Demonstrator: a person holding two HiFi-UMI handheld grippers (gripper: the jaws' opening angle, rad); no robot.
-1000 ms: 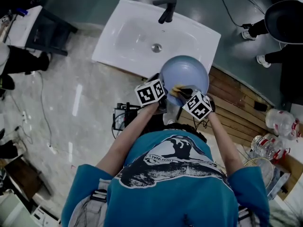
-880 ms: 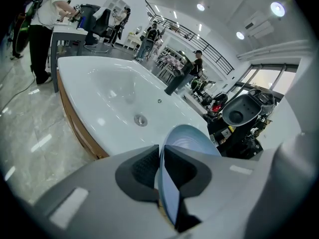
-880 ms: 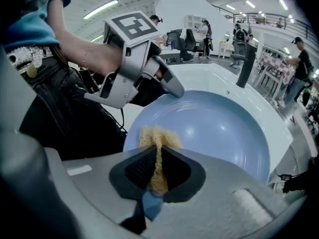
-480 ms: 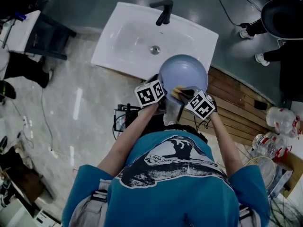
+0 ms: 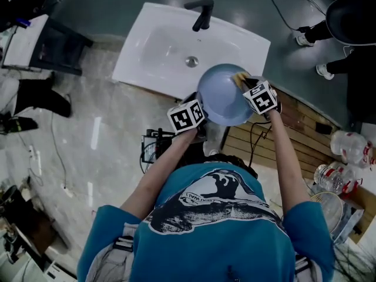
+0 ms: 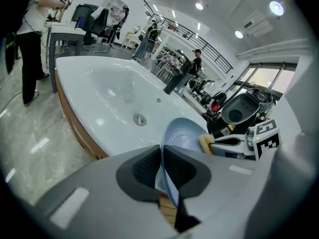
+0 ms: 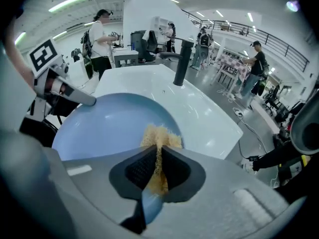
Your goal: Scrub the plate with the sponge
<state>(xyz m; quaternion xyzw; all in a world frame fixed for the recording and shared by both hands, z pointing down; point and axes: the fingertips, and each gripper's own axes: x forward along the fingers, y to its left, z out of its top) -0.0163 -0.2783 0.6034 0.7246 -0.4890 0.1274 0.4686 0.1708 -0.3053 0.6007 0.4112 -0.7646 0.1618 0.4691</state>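
A light blue plate (image 5: 225, 94) is held up over the near right corner of the white sink (image 5: 158, 46). My left gripper (image 5: 201, 107) is shut on the plate's near-left rim; in the left gripper view the plate (image 6: 182, 136) runs edge-on between the pads. My right gripper (image 5: 244, 82) is shut on a yellow sponge (image 5: 239, 79), which presses on the plate's far right part. In the right gripper view the sponge (image 7: 159, 138) sticks out past the pads onto the plate (image 7: 109, 123).
A black faucet (image 5: 202, 13) stands at the back of the sink. Wooden slats (image 5: 294, 134) lie on the floor to the right, with plastic bottles (image 5: 346, 148) beyond them. A black round chair (image 5: 352, 22) and a cable (image 5: 288, 10) are at the top right.
The right gripper has swept the sponge from the plate's near edge across to its far right part. The left gripper and the plate have stayed where they were.
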